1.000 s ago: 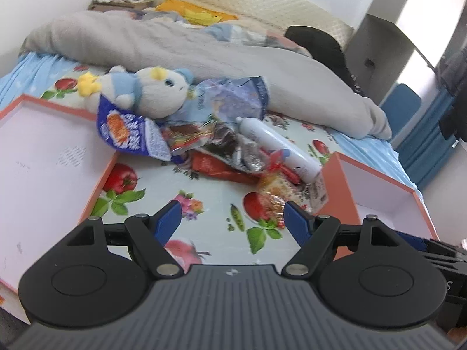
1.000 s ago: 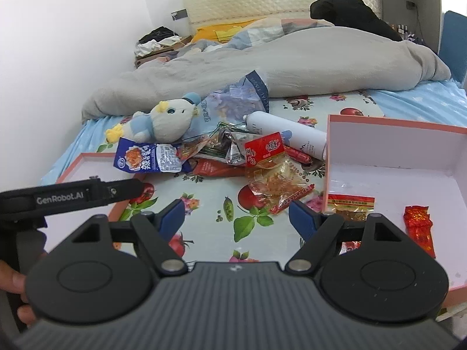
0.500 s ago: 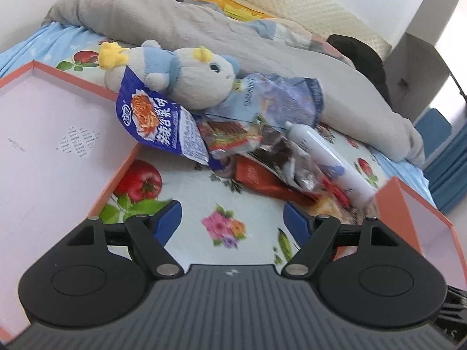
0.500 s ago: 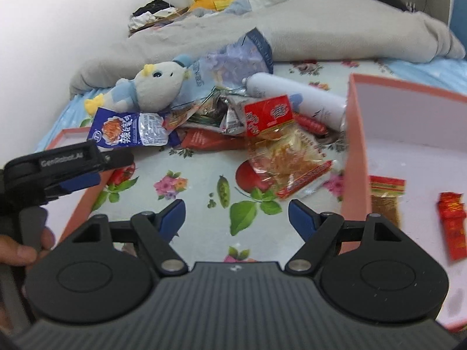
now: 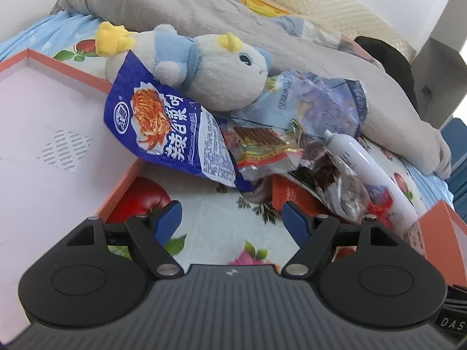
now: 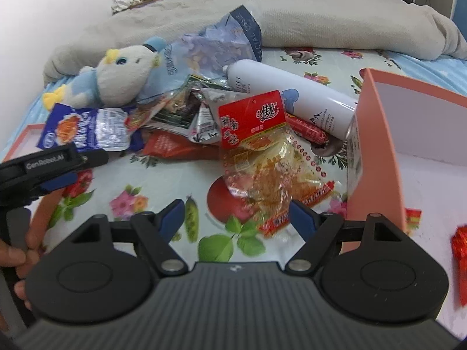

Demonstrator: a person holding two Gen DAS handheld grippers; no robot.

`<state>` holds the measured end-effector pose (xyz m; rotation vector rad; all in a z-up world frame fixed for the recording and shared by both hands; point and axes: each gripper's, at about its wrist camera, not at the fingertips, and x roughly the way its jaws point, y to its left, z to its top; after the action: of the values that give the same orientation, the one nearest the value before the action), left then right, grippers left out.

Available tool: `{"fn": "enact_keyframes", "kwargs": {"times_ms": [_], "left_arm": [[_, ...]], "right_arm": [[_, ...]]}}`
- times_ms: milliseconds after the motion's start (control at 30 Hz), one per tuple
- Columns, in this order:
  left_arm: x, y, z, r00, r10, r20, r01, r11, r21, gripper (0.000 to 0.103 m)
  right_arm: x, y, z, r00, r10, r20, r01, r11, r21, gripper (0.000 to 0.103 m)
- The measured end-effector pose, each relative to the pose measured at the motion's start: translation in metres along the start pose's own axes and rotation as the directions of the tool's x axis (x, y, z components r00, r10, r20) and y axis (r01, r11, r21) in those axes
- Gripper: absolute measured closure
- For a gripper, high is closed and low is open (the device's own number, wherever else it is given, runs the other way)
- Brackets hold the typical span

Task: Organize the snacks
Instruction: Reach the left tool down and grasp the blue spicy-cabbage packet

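Note:
Snack packets lie heaped on a fruit-print sheet. A blue noodle packet (image 5: 172, 134) leans over the corner of the left orange box (image 5: 116, 195), with a striped wrapper (image 5: 262, 148) and a dark packet (image 5: 335, 175) beside it. My left gripper (image 5: 232, 221) hovers open just short of the blue packet, nothing between its fingers. A clear packet with a red label (image 6: 262, 151) lies in front of my right gripper (image 6: 237, 218), which is open; the packet's lower edge sits near the right fingertip (image 6: 300, 218). The left gripper (image 6: 58, 175) also shows in the right wrist view.
A plush toy (image 5: 210, 73) rests on the blue packet's top. A white spray can (image 6: 294, 99) lies against the right orange box (image 6: 376, 151), which holds small red packets (image 6: 461, 250). A grey duvet (image 5: 204, 14) bounds the far side. A hand (image 6: 17, 259) grips the left tool.
Both grippers have come forward and down toward the heap, so the snacks loom larger. The left one has swung toward the blue packet. Jaw widths are unchanged.

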<state>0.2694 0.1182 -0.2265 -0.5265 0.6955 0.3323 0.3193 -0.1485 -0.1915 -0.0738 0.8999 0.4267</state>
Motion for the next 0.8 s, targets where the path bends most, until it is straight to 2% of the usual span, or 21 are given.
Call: {"fn": "enact_keyframes", "kwargs": {"times_ms": [200,300,367,433,600,667,800], "left_arm": [[0.023,0.0,0.009,0.999,0.053,0.009,-0.053,0.999,-0.006,0.024],[0.03,0.001,0.014,0.997,0.069,0.03,-0.068,0.997,-0.029,0.024],[0.034,0.004,0.017,0.996,0.078,0.034,-0.076,0.996,-0.053,0.028],[0.038,0.008,0.02,0.996,0.079,0.04,-0.075,0.993,-0.094,0.03],[0.044,0.008,0.026,0.994,0.092,0.056,-0.084,0.988,-0.131,0.031],[0.046,0.008,0.028,0.994,0.094,0.061,-0.084,0.986,-0.142,0.034],[0.047,0.013,0.028,0.99,0.117,0.074,-0.103,0.978,-0.179,0.048]], "right_arm": [[0.023,0.004,0.009,0.999,-0.022,-0.027,0.021,1.0,-0.023,0.023],[0.03,0.003,0.012,0.998,-0.068,-0.008,0.068,0.997,-0.032,0.023],[0.036,0.003,0.012,0.995,-0.095,-0.012,0.094,0.994,-0.049,0.023],[0.042,0.002,0.012,0.994,-0.105,-0.017,0.104,0.993,-0.058,0.023],[0.053,0.005,0.006,0.992,-0.123,-0.028,0.121,0.99,-0.079,0.02],[0.054,0.008,0.003,0.992,-0.128,-0.019,0.125,0.987,-0.1,0.02],[0.055,0.01,-0.001,0.991,-0.135,-0.011,0.133,0.982,-0.132,0.023]]}}
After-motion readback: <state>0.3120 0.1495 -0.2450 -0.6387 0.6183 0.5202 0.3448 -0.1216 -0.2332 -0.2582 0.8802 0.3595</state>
